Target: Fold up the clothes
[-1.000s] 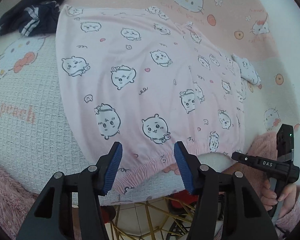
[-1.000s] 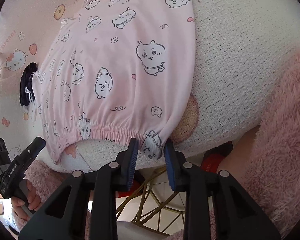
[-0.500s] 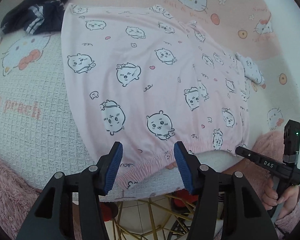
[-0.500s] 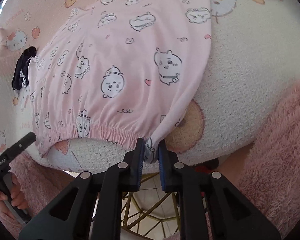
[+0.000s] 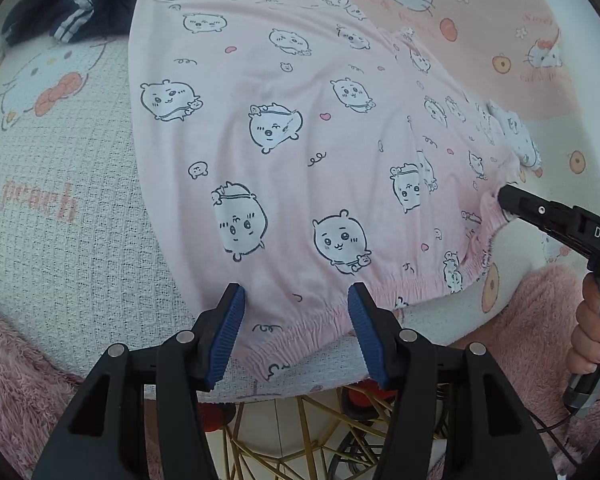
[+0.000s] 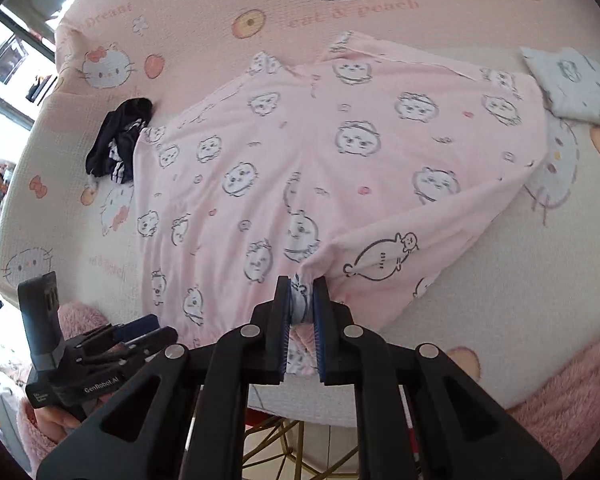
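The right gripper [image 6: 301, 304] pinches the pink garment [image 5: 300, 140] at its hem corner, lifted. The left gripper [image 5: 296, 336] gapes empty above the hem. Folding has barely begun.

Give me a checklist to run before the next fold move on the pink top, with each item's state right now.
1. Right claw shut on the pink top hem corner: ok.
2. Held corner lifted off the blanket: ok.
3. Left claw gripping the hem: not ok, open, hem lies between its fingers, pads not pressing.
4. Rest of top lies flat: ok, few wrinkles.
5. Fold path clear: ok, dark garment and white folded cloth sit beside the top.
6. Grip firm enough: cannot tell.
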### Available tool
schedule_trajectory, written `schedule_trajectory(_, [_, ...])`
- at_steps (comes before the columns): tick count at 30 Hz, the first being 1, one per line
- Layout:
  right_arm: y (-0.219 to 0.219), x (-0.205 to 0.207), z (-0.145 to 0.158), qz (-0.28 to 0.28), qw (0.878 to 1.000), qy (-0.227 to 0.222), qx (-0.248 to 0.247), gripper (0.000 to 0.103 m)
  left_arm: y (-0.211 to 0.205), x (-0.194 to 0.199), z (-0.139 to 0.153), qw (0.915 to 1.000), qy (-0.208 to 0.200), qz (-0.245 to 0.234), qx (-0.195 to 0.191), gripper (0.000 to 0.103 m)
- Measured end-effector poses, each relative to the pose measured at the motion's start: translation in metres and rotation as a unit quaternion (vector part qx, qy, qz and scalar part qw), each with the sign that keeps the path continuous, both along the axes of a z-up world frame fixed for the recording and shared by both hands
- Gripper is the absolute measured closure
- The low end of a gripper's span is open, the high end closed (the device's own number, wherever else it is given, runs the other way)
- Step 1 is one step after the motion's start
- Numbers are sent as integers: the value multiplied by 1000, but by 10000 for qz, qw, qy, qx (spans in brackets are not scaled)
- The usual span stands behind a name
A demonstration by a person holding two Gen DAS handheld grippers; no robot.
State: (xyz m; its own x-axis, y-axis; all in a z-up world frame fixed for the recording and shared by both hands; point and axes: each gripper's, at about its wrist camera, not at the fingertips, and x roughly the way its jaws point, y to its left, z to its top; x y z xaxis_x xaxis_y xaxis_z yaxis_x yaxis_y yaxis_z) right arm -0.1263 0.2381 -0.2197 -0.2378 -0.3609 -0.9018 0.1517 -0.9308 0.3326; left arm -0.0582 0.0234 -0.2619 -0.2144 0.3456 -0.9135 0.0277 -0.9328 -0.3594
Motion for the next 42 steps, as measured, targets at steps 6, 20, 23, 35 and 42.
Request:
schedule_trajectory(6, [-42,-11,-58,662,9938,-639,631,89,-7,1,0,9998,-13,26,177,47])
schedule_trajectory(20, [41,38,-36,-658,9962,-326,-478,75,78,-56,7,9930,106,-932,715,47])
schedule_trajectory(23, [46,45,-45,-638,9948,-436,-663,75,94,-64,-1,9915,-118,-1174,552,47])
schedule_trajectory(35, [62,43,-52,-735,9924,-614,-774,73,113,-71,-11,9881,-474,-1372,500,62])
schedule_trajectory(42, [66,43,-61,-908,9905,-820,-628,71,105,-73,13,9886,-256,-1279,746,62])
